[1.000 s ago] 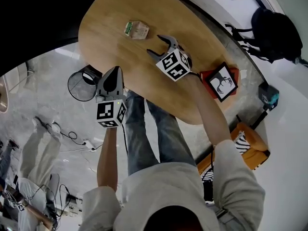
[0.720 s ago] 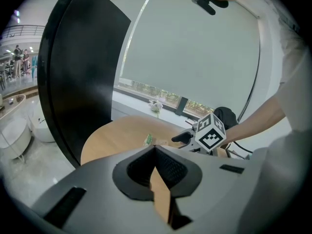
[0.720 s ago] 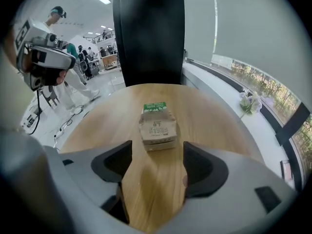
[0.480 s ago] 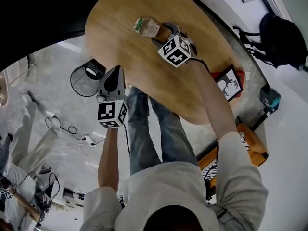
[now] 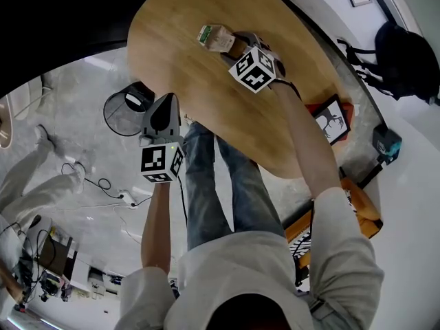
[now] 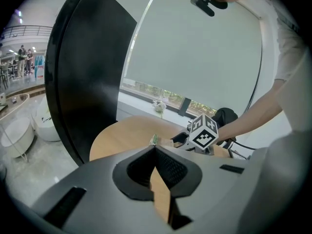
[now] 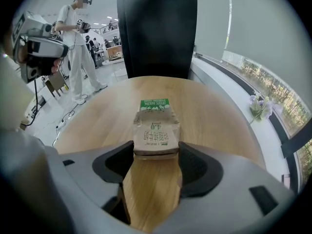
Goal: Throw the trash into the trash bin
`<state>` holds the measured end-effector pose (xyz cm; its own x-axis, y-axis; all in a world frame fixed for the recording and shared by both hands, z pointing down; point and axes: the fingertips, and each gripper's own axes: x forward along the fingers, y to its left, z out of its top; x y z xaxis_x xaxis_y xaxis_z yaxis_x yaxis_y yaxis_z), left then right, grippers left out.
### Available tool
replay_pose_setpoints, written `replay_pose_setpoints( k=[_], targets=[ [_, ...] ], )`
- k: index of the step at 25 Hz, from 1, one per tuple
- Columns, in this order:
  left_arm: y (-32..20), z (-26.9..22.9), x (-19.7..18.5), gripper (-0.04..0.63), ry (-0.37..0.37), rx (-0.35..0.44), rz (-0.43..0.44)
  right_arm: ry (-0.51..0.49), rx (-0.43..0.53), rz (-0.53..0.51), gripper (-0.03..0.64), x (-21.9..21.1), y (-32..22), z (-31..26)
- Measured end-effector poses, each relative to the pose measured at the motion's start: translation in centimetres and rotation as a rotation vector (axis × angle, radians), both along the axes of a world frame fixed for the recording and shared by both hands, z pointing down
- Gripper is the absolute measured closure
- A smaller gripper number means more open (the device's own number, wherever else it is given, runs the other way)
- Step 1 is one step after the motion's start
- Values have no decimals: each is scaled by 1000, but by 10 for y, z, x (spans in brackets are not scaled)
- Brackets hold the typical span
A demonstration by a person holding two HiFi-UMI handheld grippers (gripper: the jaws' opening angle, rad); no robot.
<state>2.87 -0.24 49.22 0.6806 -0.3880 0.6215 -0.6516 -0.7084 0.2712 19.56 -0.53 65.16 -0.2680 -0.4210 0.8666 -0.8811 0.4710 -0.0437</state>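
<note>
A crumpled brown milk carton [image 5: 216,38] with a green end lies on the oval wooden table [image 5: 185,88]. My right gripper [image 5: 238,44] reaches down to it. In the right gripper view the carton's [image 7: 156,128] near end sits between the wide-spread fingertips of the right gripper [image 7: 156,153], whose jaws have just been closing a little; no firm press shows. My left gripper [image 5: 165,105] hangs over the floor beside the black wire trash bin [image 5: 124,115]. The left gripper [image 6: 155,149] is shut and empty.
A red-framed picture [image 5: 333,121] lies at the table's right edge. A black backpack [image 5: 405,53] and an orange seat [image 5: 359,208] stand further right. Cables [image 5: 103,184] run over the floor at left. Another person [image 7: 73,43] stands beyond the table.
My right gripper has moved across the table to the carton, which now sits between its jaws. The left gripper has hardly shifted beside the bin.
</note>
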Motion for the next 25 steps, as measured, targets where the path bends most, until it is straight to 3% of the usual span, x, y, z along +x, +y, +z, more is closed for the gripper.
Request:
replay_pose_setpoints(
  k=[6,18,25],
  targets=[
    [1,-3,-5,577,5,6,-2,-62,3,90,314,-6,7,-7],
    [5,-10,-7,577,21,28,-6,-349,136,616,316,10,40,-56],
    [11,-19,-18,577,42,55,-30,-347,170,663,316,8,70,-73]
  ],
)
